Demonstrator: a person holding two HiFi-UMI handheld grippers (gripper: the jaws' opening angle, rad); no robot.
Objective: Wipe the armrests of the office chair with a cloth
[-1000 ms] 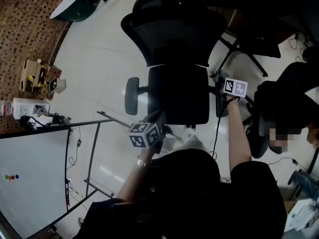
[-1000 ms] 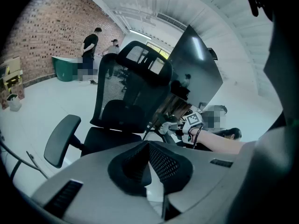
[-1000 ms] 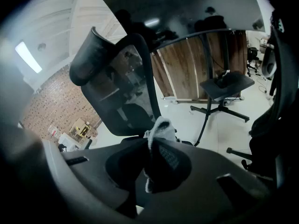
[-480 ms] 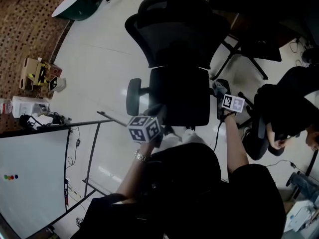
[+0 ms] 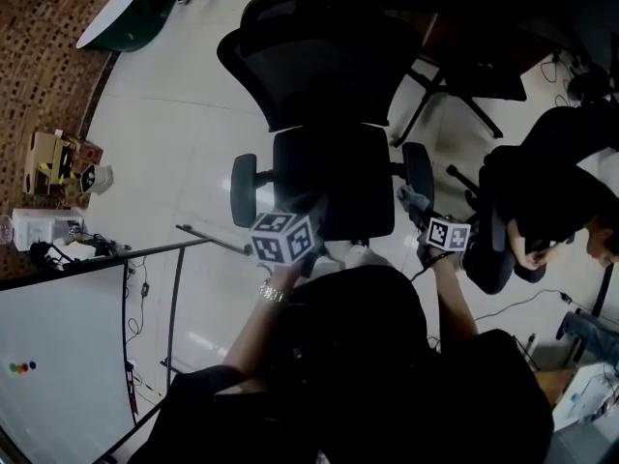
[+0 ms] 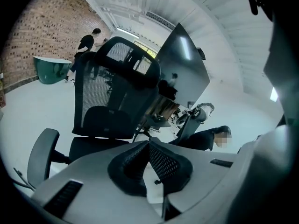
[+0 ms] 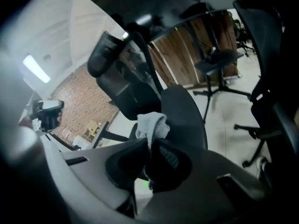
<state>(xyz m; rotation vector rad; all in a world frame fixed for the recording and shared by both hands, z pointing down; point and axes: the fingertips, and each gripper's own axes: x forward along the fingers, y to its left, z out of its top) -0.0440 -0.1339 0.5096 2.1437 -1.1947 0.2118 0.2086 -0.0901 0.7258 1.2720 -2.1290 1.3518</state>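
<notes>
In the head view the chair (image 5: 329,177) faces me, and its right armrest (image 5: 419,170) runs lengthwise straight away from me. My right gripper (image 5: 418,211) sits at the near end of that pad with the cloth (image 5: 410,198) at its tip. I can't tell whether the cloth touches the pad or stops just short of it. My left gripper (image 5: 308,218) hangs over the seat's front edge, with the left armrest (image 5: 243,189) apart from it, off to its left.

In the left gripper view the jaws are together with nothing between them.

In the right gripper view the jaws are clamped on the bunched cloth, and the pad stretches directly ahead behind it. I judge the wipe should run forward along the pad, and the right gripper is the nearer one for it.
</notes>
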